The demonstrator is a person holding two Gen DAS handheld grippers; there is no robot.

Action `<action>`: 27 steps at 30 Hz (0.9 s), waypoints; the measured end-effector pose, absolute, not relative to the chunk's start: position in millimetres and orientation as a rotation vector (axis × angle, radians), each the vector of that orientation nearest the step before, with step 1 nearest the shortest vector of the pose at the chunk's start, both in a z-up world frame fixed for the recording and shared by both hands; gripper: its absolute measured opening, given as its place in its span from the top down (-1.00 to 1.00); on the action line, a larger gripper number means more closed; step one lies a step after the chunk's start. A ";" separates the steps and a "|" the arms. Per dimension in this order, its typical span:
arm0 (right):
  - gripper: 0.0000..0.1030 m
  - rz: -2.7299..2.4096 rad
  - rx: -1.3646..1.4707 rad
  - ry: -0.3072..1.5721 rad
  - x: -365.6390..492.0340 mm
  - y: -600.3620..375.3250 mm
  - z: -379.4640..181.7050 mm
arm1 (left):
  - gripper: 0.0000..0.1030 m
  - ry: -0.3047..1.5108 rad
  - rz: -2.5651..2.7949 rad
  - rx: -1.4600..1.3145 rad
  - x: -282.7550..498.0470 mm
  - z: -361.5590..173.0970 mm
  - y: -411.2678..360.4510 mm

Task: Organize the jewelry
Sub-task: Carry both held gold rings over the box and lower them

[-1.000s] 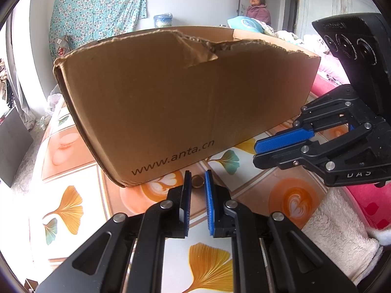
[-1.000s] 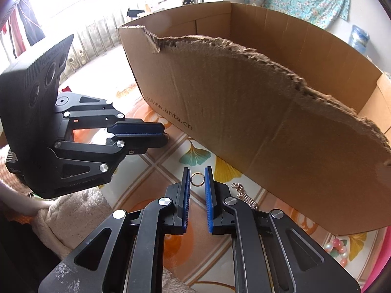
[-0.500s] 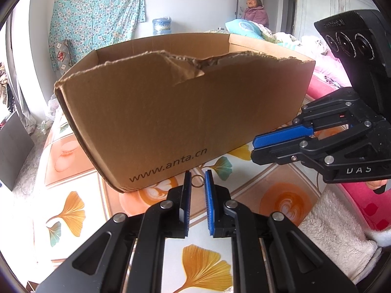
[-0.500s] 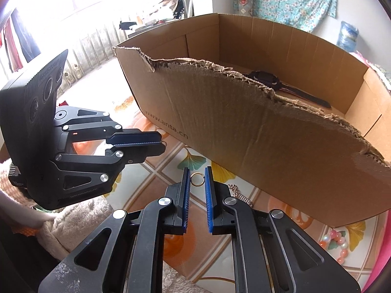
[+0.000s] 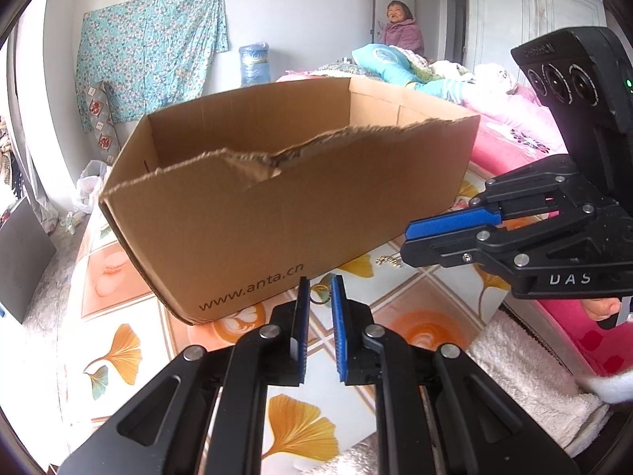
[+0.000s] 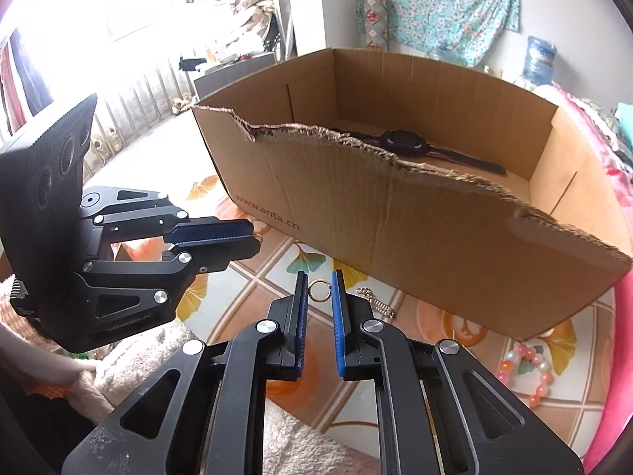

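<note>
Right hand-held gripper (image 6: 318,291) pinches a gold ring (image 6: 319,290) beside the cardboard box (image 6: 415,237)

The cardboard box (image 6: 415,213) stands across the far side, its torn near wall the main barrier; the top is open, and inside a black watch (image 6: 403,143) lies on the floor, leaving bare floor towards the right end. On the patterned mat (image 5: 130,316) near the box lie a small chain (image 6: 376,303) and, to the right, a bead bracelet (image 6: 524,372). The far mat beyond the box is probably hidden.
</note>
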State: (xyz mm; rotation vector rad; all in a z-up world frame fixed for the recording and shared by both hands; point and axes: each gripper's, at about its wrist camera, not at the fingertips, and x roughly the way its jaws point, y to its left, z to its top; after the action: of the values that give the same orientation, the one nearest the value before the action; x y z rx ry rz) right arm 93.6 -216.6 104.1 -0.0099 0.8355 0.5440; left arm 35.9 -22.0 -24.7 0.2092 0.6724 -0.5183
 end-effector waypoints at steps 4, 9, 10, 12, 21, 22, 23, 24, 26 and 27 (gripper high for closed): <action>0.81 0.536 0.021 0.795 78.2 -226.9 116.5 | 0.80 0.639 -0.539 0.199 25.1 -9.3 -24.6; 0.81 0.533 0.052 0.727 61.9 -241.8 138.3 | 0.80 0.580 -0.566 0.191 9.5 16.7 -34.0; 0.81 0.532 0.057 0.712 61.1 -246.2 141.6 | 0.80 0.567 -0.571 0.187 7.2 22.3 -36.4; 0.81 0.534 0.069 0.687 60.0 -250.6 147.8 | 0.80 0.538 -0.583 0.185 3.9 33.9 -39.6; 0.81 0.481 0.086 0.636 95.2 -276.3 177.7 | 0.80 0.512 -0.617 0.146 41.7 76.8 -41.5; 0.81 0.475 0.095 0.646 104.6 -277.4 176.1 | 0.80 0.529 -0.618 0.140 50.7 79.4 -42.1; 0.81 0.469 0.107 0.662 113.5 -279.9 175.3 | 0.80 0.550 -0.612 0.136 61.2 80.4 -42.8; 0.81 0.464 0.117 0.681 122.9 -282.2 173.9 | 0.80 0.569 -0.610 0.135 71.3 80.8 -44.1; 0.81 0.454 0.124 0.716 140.8 -283.1 169.5 | 0.80 0.598 -0.610 0.143 88.7 80.7 -47.8; 0.81 0.455 0.121 0.735 149.4 -282.0 167.1 | 0.80 0.610 -0.606 0.156 95.9 79.8 -49.9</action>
State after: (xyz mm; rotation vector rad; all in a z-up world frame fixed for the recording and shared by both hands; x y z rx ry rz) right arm 149.4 -282.0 167.1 0.1211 0.7347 0.4554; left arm 95.9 -49.9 79.8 0.1558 0.6102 -0.6059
